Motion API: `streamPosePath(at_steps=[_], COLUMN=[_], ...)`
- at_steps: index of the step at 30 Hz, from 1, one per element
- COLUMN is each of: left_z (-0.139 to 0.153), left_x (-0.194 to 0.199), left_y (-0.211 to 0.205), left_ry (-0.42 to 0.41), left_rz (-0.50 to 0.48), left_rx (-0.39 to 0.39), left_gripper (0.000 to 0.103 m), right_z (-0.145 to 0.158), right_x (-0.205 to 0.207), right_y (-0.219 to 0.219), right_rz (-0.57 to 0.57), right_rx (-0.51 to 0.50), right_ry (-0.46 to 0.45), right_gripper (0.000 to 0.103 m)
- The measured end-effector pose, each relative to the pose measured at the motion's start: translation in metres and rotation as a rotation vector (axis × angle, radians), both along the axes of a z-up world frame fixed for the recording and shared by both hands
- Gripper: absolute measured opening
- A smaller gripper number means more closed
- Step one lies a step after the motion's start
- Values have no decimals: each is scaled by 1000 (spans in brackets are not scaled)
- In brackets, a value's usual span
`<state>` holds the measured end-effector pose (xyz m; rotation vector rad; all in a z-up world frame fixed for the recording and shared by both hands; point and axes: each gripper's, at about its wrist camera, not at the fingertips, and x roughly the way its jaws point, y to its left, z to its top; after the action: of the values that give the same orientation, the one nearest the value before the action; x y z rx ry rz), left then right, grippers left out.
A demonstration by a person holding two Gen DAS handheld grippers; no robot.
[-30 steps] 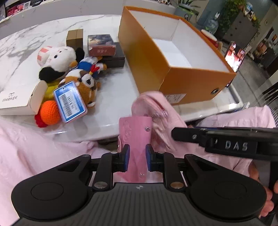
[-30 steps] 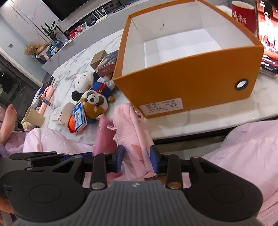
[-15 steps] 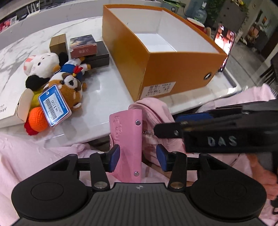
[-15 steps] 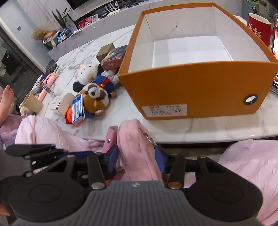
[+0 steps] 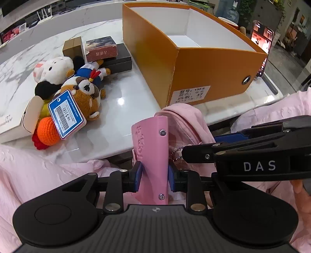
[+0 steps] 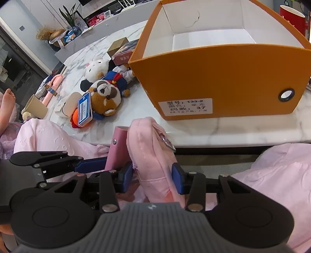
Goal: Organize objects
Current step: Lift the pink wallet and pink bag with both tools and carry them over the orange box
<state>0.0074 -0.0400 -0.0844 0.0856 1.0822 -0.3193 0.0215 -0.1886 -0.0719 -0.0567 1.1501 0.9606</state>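
My left gripper (image 5: 154, 178) is shut on a flat pink key case (image 5: 150, 148) with metal snaps, held upright below the table's front edge. My right gripper (image 6: 153, 180) is shut on a soft pink zip pouch (image 6: 153, 153), right beside the key case (image 6: 117, 149). The pouch also shows in the left wrist view (image 5: 186, 124). An open orange box (image 6: 219, 81) with a white inside stands on the marble table (image 6: 233, 132) just ahead, also in the left wrist view (image 5: 194, 64).
Plush toys (image 5: 83, 93) with a blue price tag, an orange knitted ball (image 5: 47, 131) and small boxes (image 5: 101, 48) lie left of the orange box. A white carton (image 5: 15, 124) sits far left. A phone (image 5: 262, 42) and red cup (image 6: 291, 15) stand beyond the box.
My left gripper opened around the key case and has closed on it again. Both grippers shifted slightly; the pouch stays in the right gripper.
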Motion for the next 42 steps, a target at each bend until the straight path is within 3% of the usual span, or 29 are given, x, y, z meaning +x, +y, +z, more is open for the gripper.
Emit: streamPosePath(at_steps=[7,13,18,22,26,30,37,42], left_z=[1,22,63,107,144,166,156,123], left_x=[-3,-3,-13,-16,-4,19,74,111], left_y=[3,23,36,39,32,12,-33,-56], left_ry=[-17,-14,-44,-117,-180,-238,-232,-122], left_rz=[31,83,82,56,26,1,-4,7], left_rx=[-15,-139,-289,-365,-412,-411,-393,-386], left_gripper=[25,21,21,21,21,21,21,21], right_z=[-5,28,63,98,136,166,180,156], right_x=[-2,-12,-10,-5,8,29,75,112], right_y=[5,-2,-17,-29,-39,-41,-38,-23], right_rz=[-27,6,15,25,20,-20,-145,-163], right_rx=[10,41,98,160,214,234,198,124], right_ry=[8,-100,-130,-155,-212,-296,-378,-308], right_gripper=[35,28,28,29,29,29,29,29])
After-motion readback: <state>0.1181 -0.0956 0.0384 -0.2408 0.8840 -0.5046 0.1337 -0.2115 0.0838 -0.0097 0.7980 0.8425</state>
